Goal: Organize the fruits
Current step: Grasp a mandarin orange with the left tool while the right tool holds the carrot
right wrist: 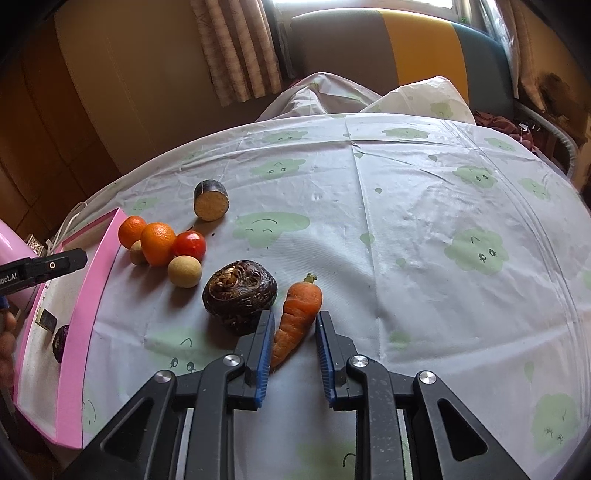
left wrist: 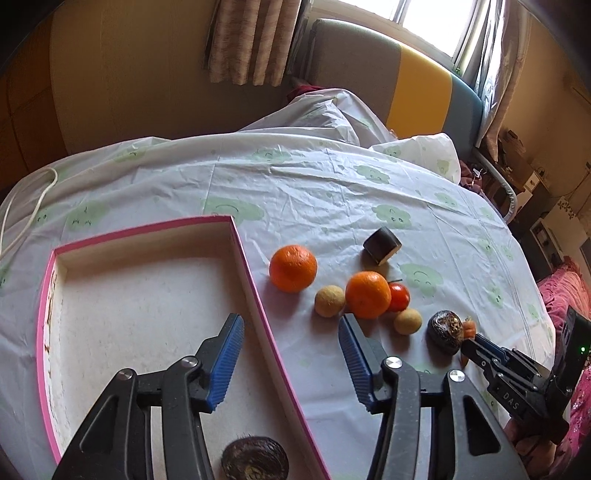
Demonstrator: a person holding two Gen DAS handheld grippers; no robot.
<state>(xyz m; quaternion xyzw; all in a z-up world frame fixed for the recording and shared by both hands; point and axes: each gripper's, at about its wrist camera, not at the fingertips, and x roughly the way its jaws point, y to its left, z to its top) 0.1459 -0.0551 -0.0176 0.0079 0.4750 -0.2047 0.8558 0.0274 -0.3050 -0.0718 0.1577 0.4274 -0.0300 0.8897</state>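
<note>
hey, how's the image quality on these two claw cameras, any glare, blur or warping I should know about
Left wrist view: the window is blown out white, the corners are dark, the table edge bows from fisheye, and the oranges are sharp. Right wrist view: same bowing and dark corners, soft shadows under the carrot, and no blur around the right claw.

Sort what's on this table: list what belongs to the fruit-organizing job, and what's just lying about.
Job: two oranges, tomato, two small tan fruits, pink box.

Lying about: carrot, dark round root, cut dark piece, white cord.
</note>
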